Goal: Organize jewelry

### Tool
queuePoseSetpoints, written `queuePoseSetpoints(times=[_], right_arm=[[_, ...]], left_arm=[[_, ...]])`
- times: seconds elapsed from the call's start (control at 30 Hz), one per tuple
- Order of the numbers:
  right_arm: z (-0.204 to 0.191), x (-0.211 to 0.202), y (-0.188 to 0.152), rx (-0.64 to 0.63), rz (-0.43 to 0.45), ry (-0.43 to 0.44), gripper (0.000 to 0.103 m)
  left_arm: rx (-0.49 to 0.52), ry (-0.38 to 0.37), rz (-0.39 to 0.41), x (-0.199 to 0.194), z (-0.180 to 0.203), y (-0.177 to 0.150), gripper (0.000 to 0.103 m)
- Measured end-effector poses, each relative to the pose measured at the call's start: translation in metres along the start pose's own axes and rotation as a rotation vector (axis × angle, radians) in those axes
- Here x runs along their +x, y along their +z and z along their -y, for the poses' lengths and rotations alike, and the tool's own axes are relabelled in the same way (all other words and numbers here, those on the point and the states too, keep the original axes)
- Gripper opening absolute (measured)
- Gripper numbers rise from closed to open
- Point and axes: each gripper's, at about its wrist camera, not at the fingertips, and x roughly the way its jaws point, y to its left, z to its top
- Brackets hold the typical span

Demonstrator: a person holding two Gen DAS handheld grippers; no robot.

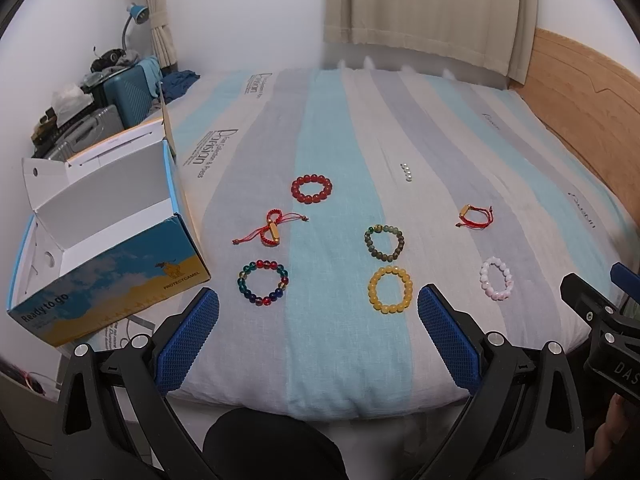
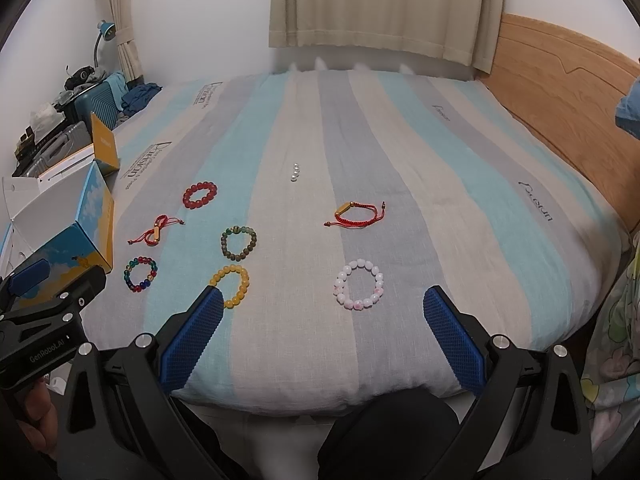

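Note:
Several bracelets lie on the striped bed (image 1: 320, 344): a red bead one (image 1: 311, 189), a red cord one with a gold tube (image 1: 272, 229), a multicolour bead one (image 1: 263, 282), a green bead one (image 1: 384, 242), a yellow bead one (image 1: 390, 289), a second red cord one (image 1: 475, 216), a pink-white bead one (image 1: 496, 278) and a short pearl string (image 1: 407, 171). My left gripper (image 1: 318, 304) is open and empty above the near bed edge, short of the yellow bracelet. My right gripper (image 2: 323, 300) is open and empty, just short of the pink-white bracelet (image 2: 359, 284).
An open blue and yellow shoebox (image 1: 112, 276) stands at the bed's left edge, empty inside. Suitcases (image 1: 128, 96) and clutter stand beyond it by the wall. A wooden headboard (image 1: 580, 120) runs along the right. Curtains hang behind the bed.

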Motion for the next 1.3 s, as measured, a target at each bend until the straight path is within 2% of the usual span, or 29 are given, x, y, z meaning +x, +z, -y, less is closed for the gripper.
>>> queuePoseSetpoints(times=[0.47,0.6,0.87,0.97,1.1,1.3], right_arm=[[0.004,0.011,0.0,-0.01,-0.026,-0.005,0.096],[0.013,0.029,0.007,-0.026,-0.066,-0.018,0.096],[0.041,0.09,0.016,-0.016,-0.193,-0.043,0.096],[0.052,0.115,0.014,-0.008,-0.235,-0.058,0.096],[0.067,0.146,0.011,-0.003,-0.287,-0.078,0.096],[0.083,0.181,0.006,0.004,-0.348,-0.091,0.096]], left_arm=[[0.014,-0.003,-0.029,0.017,-0.005,0.002,0.097],[0.01,-0.004,-0.065,0.039,-0.02,0.008,0.097],[-0.018,-0.012,-0.173,0.099,-0.037,0.011,0.097],[-0.023,-0.051,-0.201,0.116,-0.025,0.012,0.096],[0.024,-0.099,-0.233,0.14,0.013,0.014,0.096],[0.068,-0.117,-0.304,0.18,0.055,0.009,0.095]])
